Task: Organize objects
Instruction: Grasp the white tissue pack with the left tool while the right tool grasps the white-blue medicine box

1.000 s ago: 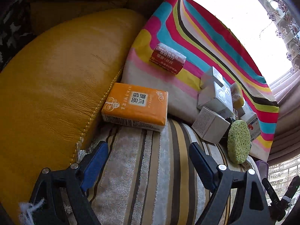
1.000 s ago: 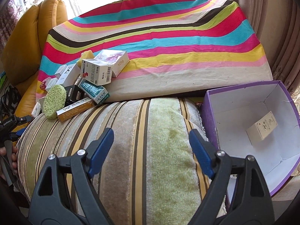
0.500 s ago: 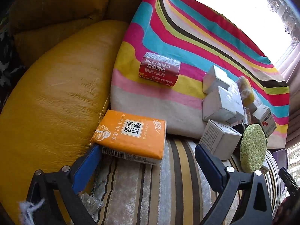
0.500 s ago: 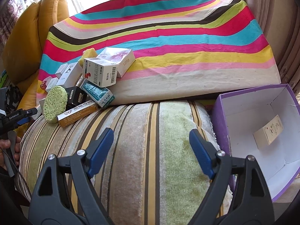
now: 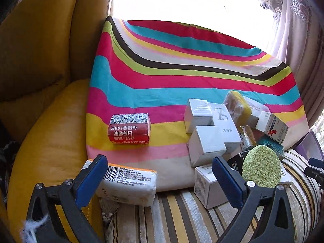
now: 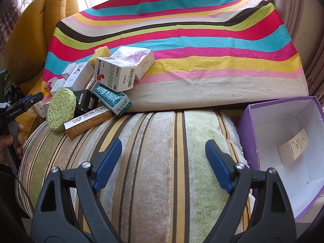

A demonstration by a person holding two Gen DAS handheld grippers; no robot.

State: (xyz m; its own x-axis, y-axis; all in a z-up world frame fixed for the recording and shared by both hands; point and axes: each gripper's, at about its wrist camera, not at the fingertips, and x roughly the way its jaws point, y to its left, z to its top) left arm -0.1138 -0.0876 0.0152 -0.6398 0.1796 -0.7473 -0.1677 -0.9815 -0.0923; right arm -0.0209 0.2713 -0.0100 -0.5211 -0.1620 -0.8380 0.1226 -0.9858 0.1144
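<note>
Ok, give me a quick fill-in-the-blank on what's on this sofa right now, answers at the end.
The purple box holds ____ small carton.
The round sponge is ____ in colour.
The left gripper has its jaws ____ around the tissue pack.
The red packet lies on the ____ cushion.

Answers: one; green; open; striped

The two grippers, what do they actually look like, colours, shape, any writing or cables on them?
Both are black plastic clamp-style frames with triangular cut-outs, silver rivets at the pivots and blue pads on the two fingers: the left gripper and right gripper match. White fluff clings to the left one's frame. Seen from the right wrist, its body reads "GenRobot.AI" in white, and a thin dark cable hangs below it.
</note>
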